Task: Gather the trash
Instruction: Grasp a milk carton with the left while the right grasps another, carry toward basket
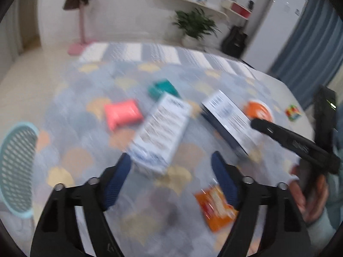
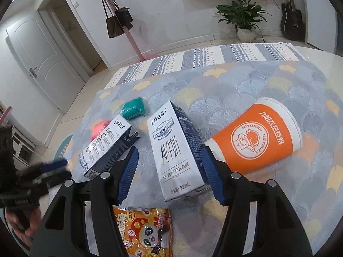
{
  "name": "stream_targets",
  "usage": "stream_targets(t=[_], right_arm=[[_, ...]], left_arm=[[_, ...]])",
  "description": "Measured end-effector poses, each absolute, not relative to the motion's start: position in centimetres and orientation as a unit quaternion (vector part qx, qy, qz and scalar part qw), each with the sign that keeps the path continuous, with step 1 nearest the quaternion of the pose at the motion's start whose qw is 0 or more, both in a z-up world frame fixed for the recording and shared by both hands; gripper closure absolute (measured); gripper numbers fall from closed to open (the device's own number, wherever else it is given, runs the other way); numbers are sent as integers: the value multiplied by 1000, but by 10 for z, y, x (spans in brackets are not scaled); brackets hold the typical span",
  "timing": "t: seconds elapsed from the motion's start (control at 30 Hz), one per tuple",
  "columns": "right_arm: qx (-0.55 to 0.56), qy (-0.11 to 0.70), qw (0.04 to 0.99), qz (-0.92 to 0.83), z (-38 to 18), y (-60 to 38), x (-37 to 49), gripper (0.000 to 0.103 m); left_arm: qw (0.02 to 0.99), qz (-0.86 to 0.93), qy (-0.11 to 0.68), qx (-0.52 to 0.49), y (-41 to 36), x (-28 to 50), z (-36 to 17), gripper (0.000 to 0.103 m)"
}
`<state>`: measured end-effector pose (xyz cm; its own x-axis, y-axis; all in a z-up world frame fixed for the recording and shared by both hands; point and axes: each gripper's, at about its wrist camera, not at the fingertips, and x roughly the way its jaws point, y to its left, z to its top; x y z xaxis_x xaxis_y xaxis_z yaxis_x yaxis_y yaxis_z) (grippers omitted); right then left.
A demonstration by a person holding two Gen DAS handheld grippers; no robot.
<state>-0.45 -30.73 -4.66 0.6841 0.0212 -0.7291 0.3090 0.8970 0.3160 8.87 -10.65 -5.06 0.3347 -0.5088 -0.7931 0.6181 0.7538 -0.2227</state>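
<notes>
A: What materials are laid out on the table (image 2: 246, 79)?

B: A cloth printed with grey, yellow and orange fan shapes is spread over it. Two rectangular cardboard milk cartons are seen lying flat: a larger carton (image 2: 178, 150) in the middle and a smaller carton (image 2: 109, 145) to its left. An orange paper cup (image 2: 257, 137) with a white rim is tipped on its side at the right. A crinkled orange snack wrapper (image 2: 145, 231) with a panda print lies nearest. Farther off, a soft teal packet (image 2: 134, 108) and a pink packet (image 2: 99, 128) are seen, the pink one partly hidden behind the smaller carton.

A: How is the right gripper (image 2: 169, 171) posed?

B: It is angled downward over the larger carton. Its ribbed blue pads (image 2: 128, 175) are set on either side of the carton's near end; a gap shows at the left pad, and contact at the right pad cannot be told.

A: And the left gripper (image 1: 171, 177)?

B: The view is blurred. Its jaws are spread wide with nothing between the pads, and the near end of the smaller carton (image 1: 160, 132) is just ahead of them. A perforated pale blue plastic basket (image 1: 17, 167) is seen at the far left edge, off the cloth.
</notes>
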Motion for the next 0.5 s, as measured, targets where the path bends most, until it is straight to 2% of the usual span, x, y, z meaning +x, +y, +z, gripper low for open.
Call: stream_targets(t=[0.13, 0.23, 0.33, 0.43, 0.5], right_arm=[[172, 383, 903, -91, -39, -300, 1, 45], [142, 394, 904, -90, -41, -295, 12, 38], [127, 414, 897, -83, -53, -291, 25, 37], [109, 426, 894, -86, -61, -286, 33, 37], [98, 433, 892, -92, -66, -285, 37, 37]], left_arm=[[813, -330, 471, 87, -126, 110, -68, 25], [806, -325, 481, 116, -144, 118, -85, 25], [803, -317, 490, 122, -154, 128, -95, 28], [802, -312, 493, 127, -155, 131, -100, 35], [804, -307, 492, 132, -155, 130, -101, 48]])
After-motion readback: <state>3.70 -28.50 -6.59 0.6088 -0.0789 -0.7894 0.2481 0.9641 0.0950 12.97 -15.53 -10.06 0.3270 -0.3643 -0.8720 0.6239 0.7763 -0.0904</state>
